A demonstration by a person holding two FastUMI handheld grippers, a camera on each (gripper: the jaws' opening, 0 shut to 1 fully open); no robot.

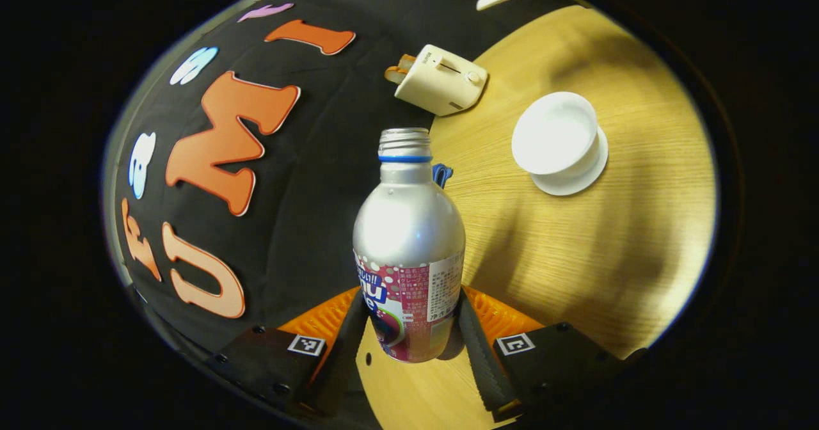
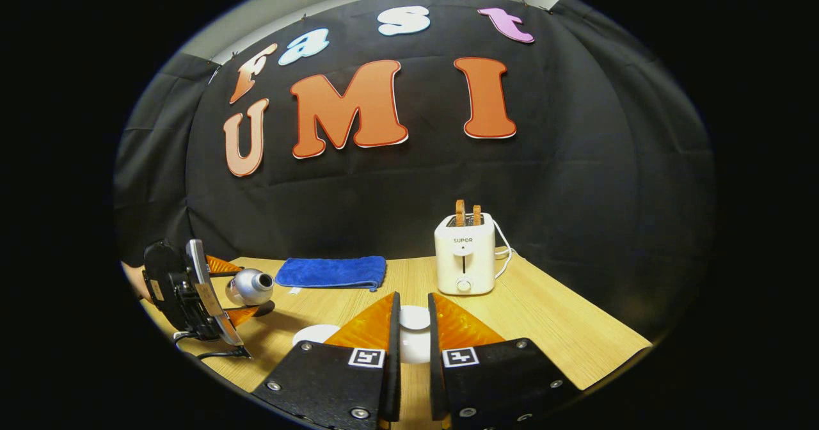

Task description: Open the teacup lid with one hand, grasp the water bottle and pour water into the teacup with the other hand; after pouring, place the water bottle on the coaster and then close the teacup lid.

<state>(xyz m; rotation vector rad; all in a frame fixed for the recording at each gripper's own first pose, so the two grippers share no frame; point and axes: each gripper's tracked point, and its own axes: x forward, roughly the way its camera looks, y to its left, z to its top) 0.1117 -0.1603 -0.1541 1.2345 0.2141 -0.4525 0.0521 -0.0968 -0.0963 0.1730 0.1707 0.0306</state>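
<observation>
**Bottle tipped toward the open cup, lid held aloft**

Gripping the water bottle (image 1: 409, 244) low on its labelled part with the left gripper (image 1: 413, 327), both fingers (image 1: 477, 347) pressing on its sides at the bottom centre of the left gripper view. Tilting hard here: the wooden table (image 1: 576, 257) filling the right half of the frame, the booth wall the left, and the uncapped bottle neck pointing toward the upper centre. Sitting to the upper right of the neck, well apart from it, the open white teacup (image 1: 555, 134) on its saucer (image 1: 585, 177), uncovered. Lying beyond at the top centre, a cream toaster (image 1: 440, 79) with toast in its slots. Peeking out just behind the bottle's shoulder, a scrap of blue cloth (image 1: 442, 174).

Looking level across the table in the right gripper view. Pinching the white teacup lid (image 2: 414, 334) between the narrowly set fingers of the right gripper (image 2: 414, 347) at the bottom centre, the lid's knob rising just above the fingertips. Showing at the left edge, the left gripper (image 2: 221, 292) seen from the side, holding the bottle (image 2: 249, 287) nearly horizontal with its mouth pointing right. Resting below that mouth, part of the saucer (image 2: 310, 334). Lying folded along the wall, the blue cloth (image 2: 333, 271); standing upright right of centre, the toaster (image 2: 465, 254).
</observation>
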